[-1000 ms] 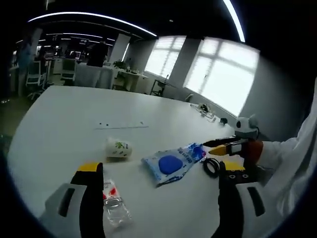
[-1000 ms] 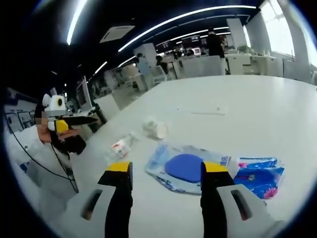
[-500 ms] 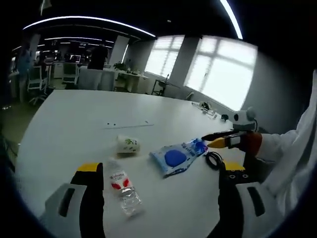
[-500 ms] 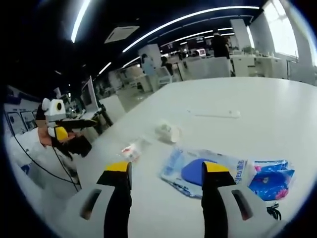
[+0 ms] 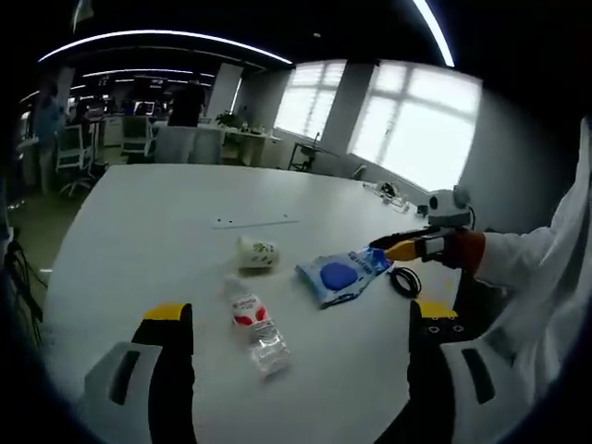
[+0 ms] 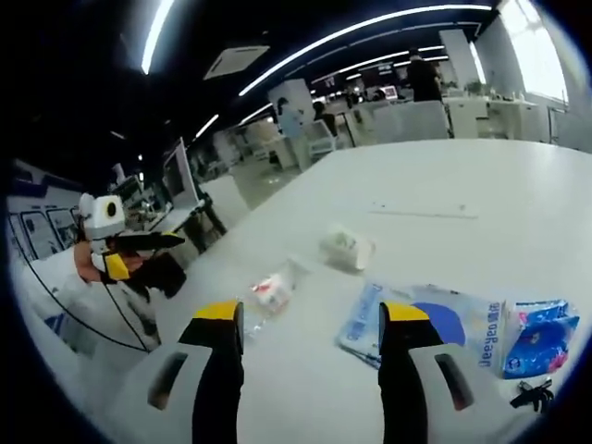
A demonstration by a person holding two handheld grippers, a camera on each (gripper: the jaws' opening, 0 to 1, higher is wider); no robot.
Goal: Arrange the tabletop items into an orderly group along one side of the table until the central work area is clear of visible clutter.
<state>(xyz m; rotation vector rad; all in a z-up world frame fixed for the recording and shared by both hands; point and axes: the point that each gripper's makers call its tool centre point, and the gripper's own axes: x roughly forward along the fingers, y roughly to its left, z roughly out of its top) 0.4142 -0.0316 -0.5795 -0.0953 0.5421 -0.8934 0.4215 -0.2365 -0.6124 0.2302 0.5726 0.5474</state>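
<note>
- Your left gripper (image 5: 301, 324) hangs above the white table (image 5: 139, 222) with its jaws spread wide and nothing between them.
- In the left gripper view, going left to right — a small white cup (image 5: 256, 253) lies on its side, and near it a clear plastic bottle (image 5: 256, 324) with a red label lies flat, pointing toward you.
- Just right of the cup sits a blue and white packet (image 5: 340, 276), flat on the table, with a smaller blue packet (image 5: 377, 261) at its far corner.
- A coiled black cable (image 5: 404, 281) lies beside that, near the table edge.
- Your right gripper (image 6: 312, 319) also shows in the left gripper view at far right, over the cable; its own view shows its jaws wide apart and empty.
- In the right gripper view the order runs bottle (image 6: 269, 294), cup (image 6: 346, 250), large packet (image 6: 435, 324), small blue packet (image 6: 541, 337) — all in a loose row in the middle of the table.
</note>
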